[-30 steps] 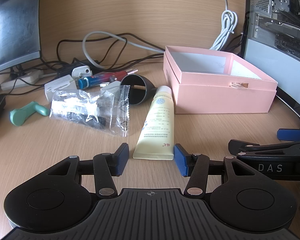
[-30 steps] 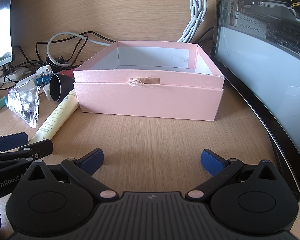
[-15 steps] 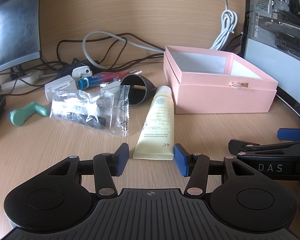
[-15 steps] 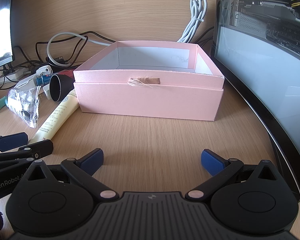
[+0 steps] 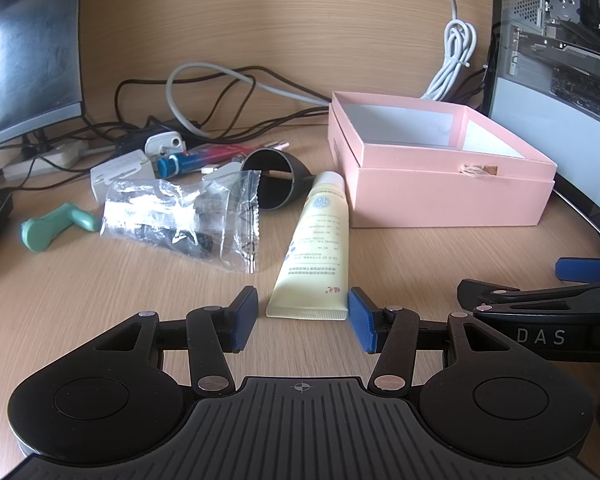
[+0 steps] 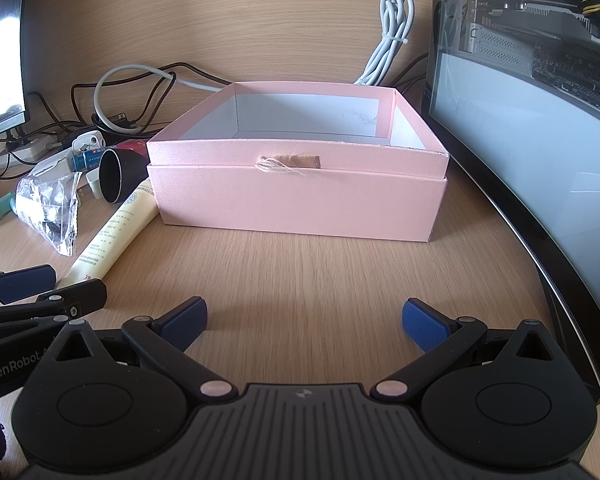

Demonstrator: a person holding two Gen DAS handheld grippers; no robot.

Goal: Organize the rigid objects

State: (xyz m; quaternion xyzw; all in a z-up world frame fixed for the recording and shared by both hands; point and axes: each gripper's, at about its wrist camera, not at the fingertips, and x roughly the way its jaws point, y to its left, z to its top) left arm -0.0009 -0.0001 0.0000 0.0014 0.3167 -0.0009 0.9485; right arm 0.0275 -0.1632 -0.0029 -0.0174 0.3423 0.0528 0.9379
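Nothing has changed over the last second. Left tongs (image 5: 302, 316) stay part open, empty, astride the cream tube's (image 5: 316, 240) crimped end, centre frame. Right tongs (image 6: 304, 320) stay wide open, empty, below the pink box (image 6: 300, 200). Sorting not begun.

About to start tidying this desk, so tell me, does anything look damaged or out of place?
The pink box has a frayed white thread and a torn brownish patch on its front rim. The cream tube lies flat beside it, its cap end close against the box's corner. Nothing has spilled.
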